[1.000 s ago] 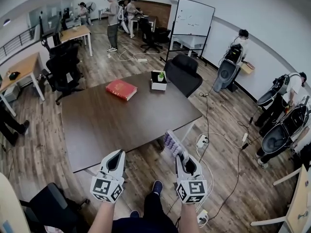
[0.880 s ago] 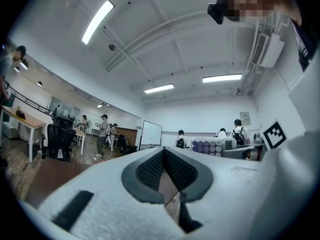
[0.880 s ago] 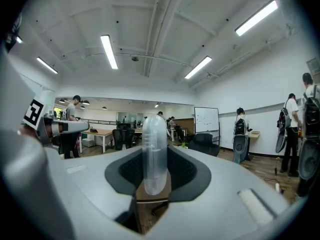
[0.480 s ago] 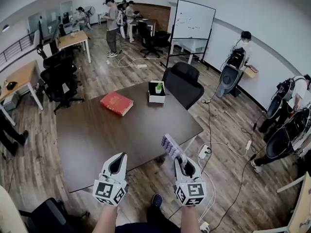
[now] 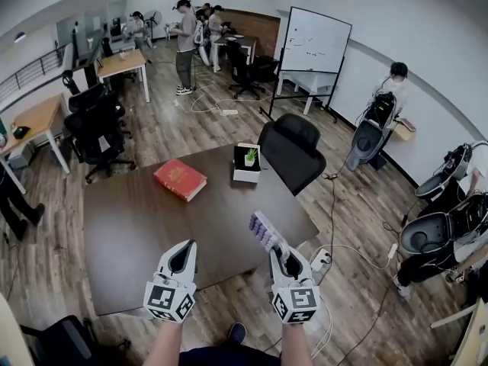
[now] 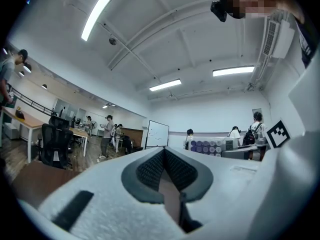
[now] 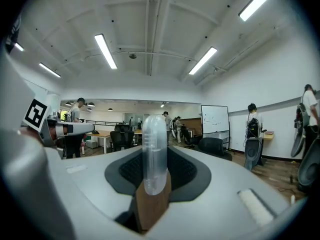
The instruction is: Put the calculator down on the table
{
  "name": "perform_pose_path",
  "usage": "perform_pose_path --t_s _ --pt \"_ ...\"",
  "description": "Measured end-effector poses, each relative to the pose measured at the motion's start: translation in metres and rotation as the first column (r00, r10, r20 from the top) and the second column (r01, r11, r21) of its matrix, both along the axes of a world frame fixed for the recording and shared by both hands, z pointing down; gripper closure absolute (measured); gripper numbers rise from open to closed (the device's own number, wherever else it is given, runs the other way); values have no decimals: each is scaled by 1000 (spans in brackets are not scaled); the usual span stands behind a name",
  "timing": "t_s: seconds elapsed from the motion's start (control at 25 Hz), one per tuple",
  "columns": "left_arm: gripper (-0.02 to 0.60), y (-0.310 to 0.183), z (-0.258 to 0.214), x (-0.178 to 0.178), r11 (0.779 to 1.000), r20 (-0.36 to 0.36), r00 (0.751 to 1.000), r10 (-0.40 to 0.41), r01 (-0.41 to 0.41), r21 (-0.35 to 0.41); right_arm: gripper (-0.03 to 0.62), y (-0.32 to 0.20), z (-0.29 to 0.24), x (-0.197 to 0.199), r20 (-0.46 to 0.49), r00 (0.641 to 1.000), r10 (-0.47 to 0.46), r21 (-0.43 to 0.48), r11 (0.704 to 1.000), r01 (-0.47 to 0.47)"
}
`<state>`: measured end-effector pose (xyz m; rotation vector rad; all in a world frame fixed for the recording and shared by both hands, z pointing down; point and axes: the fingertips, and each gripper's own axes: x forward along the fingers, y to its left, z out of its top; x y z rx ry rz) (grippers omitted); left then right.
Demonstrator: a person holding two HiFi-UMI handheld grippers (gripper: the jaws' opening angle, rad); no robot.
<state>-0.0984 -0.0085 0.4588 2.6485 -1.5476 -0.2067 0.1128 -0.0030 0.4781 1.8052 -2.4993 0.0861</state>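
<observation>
The calculator point(image 5: 264, 231), white with rows of purple keys, sticks out forward and left from my right gripper point(image 5: 284, 252), which is shut on its near end. In the right gripper view it shows edge-on as a pale upright strip point(image 7: 154, 151) between the pads. It hangs above the near right part of the dark brown table point(image 5: 145, 219). My left gripper point(image 5: 185, 248) is beside it over the table's near edge, jaws together with nothing in them. In the left gripper view the calculator's keys point(image 6: 210, 147) show at the right.
A red book point(image 5: 180, 179) lies on the table's far side, and a white box with a small plant point(image 5: 247, 164) stands at the far edge. A black office chair point(image 5: 293, 147) stands behind it. Cables and a power strip point(image 5: 319, 259) lie on the floor at the right. Several people stand around the room.
Both grippers have moved forward together, from above the floor to above the table's near edge. The calculator stays held in the right one.
</observation>
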Motion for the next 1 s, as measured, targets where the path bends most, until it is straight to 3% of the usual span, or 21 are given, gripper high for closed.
perform_pose_path --t_s 0.36,0.64,1.0 --pt "586 -62 10 24 998 17 997 -69 70 -12 477 -81 6 19 11 998 -68 -13 998 68" --pt "586 -101 16 12 993 28 993 -113 114 -27 477 -125 18 13 25 996 -89 -45 995 90" --pt "586 -181 10 -7 997 23 997 -71 71 -2 477 -193 17 -5 8 997 -71 -44 997 71"
